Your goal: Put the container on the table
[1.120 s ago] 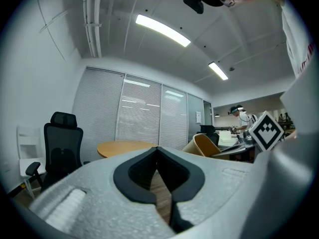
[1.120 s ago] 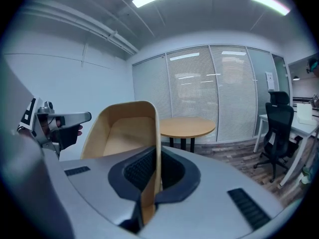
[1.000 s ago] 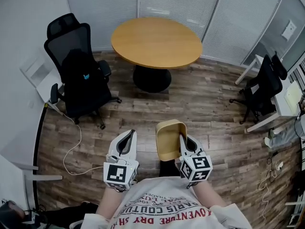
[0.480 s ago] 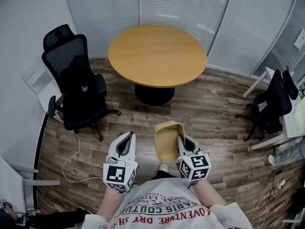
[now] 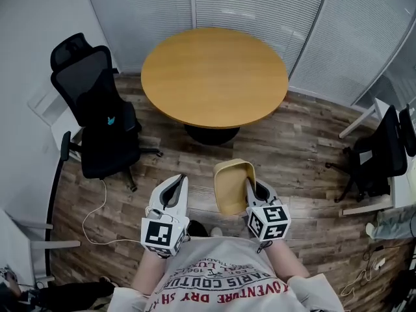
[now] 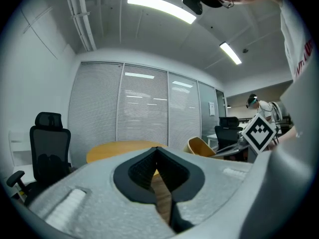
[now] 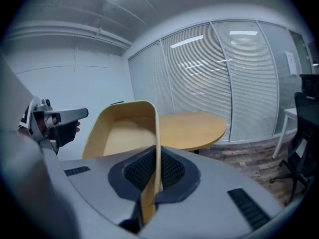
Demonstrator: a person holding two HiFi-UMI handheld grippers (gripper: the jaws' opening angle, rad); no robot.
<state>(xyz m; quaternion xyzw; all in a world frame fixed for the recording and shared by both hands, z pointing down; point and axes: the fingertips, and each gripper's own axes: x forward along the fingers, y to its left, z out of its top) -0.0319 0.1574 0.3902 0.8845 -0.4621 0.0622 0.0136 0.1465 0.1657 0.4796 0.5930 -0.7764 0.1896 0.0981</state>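
A tan container (image 5: 231,186) hangs on its side above the wood floor, open mouth to the left. My right gripper (image 5: 247,182) is shut on its right wall. In the right gripper view that thin wall (image 7: 155,133) runs straight between the pads. My left gripper (image 5: 180,178) hovers beside the container, apart from it, shut with nothing in it; its tips (image 6: 156,151) meet. The round wooden table (image 5: 214,77) stands ahead with a bare top, also seen as the table (image 7: 192,128) past the container. The container (image 6: 202,147) shows at right in the left gripper view.
A black office chair (image 5: 94,109) stands left of the table, with a white cable (image 5: 97,207) on the floor near it. Another black chair (image 5: 383,155) and a white desk edge are at the right. Slatted blinds (image 5: 260,5) close the room behind the table.
The table has come nearer and larger in the head view as the person walked toward it. Both grippers and the held container keep their places before the body.
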